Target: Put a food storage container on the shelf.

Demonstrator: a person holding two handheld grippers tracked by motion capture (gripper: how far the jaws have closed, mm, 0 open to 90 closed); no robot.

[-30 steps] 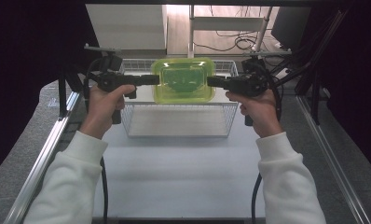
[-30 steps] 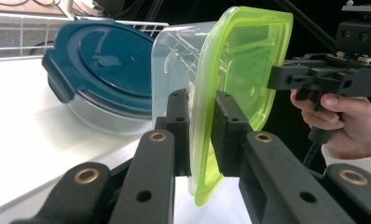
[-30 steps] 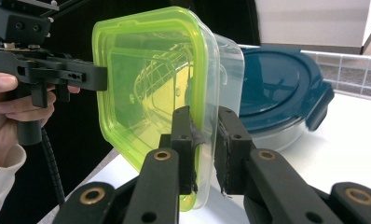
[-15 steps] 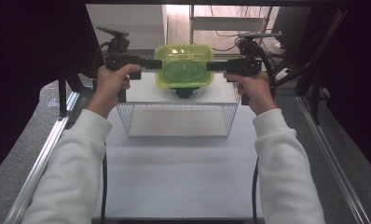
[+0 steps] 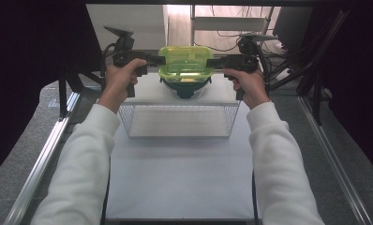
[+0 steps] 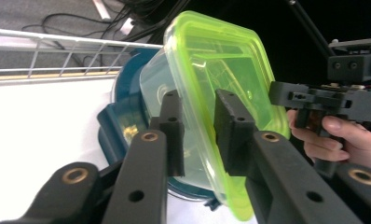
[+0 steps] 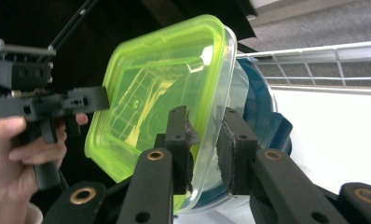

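Change: green-lidded container (image 5: 185, 65) carried beyond the wire basket (image 5: 179, 119) | Jaws: left gripper (image 5: 157, 60) and right gripper (image 5: 213, 63) clamp its rim, just easing apart | Place: between jaws, over blue bowl (image 5: 184, 87) | Meaning: likely being set down.

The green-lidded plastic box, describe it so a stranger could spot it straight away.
Look past the wire basket on the white table. Between the two black grippers sits a clear plastic box with a lime-green lid, above a dark blue bowl; nothing else here is bright green.
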